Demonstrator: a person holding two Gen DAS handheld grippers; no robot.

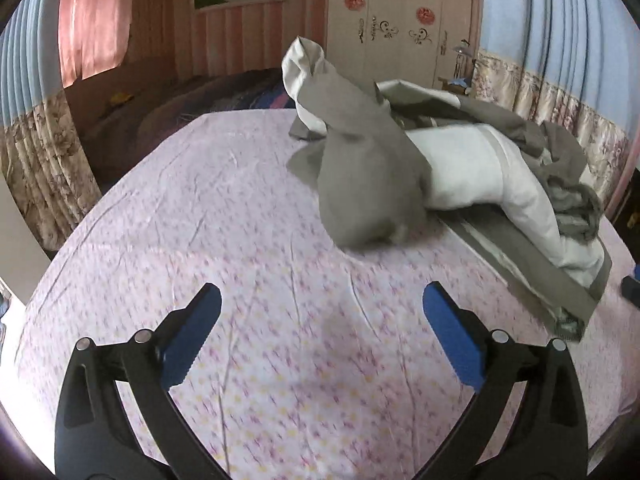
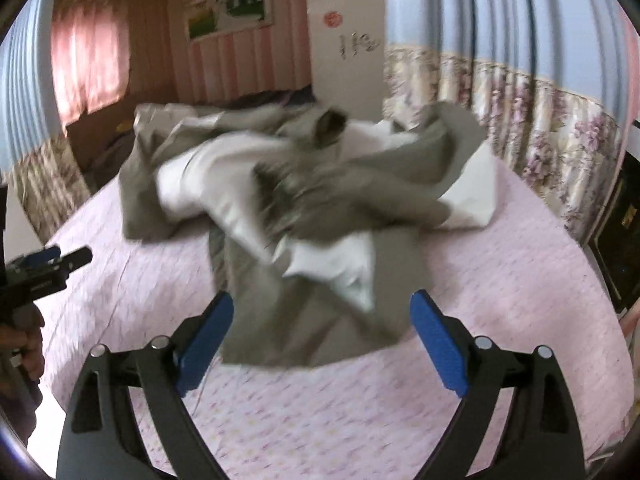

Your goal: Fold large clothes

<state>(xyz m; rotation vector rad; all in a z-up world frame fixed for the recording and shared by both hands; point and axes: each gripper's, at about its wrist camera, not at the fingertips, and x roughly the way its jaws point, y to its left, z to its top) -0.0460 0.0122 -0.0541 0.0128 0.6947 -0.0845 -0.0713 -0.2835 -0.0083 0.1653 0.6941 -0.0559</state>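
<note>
Right now both tools are empty. The left hand-held gripper (image 1: 322, 300) has its jaws wide apart with only the pink bed sheet (image 1: 160, 208) between them. The right hand-held gripper (image 2: 322, 310) is wide apart too, and nothing is pinched in it.

Ahead of the left one and off to its right lies the big grey and white coat (image 1: 440, 160), all bunched up on the bed. It sits just in front of the right one.

I think it is soft, floppy and a bit puffy, so it will sag. A good place to grab looks like the flat grey hem (image 2: 312, 336) nearest the right jaws.
</note>
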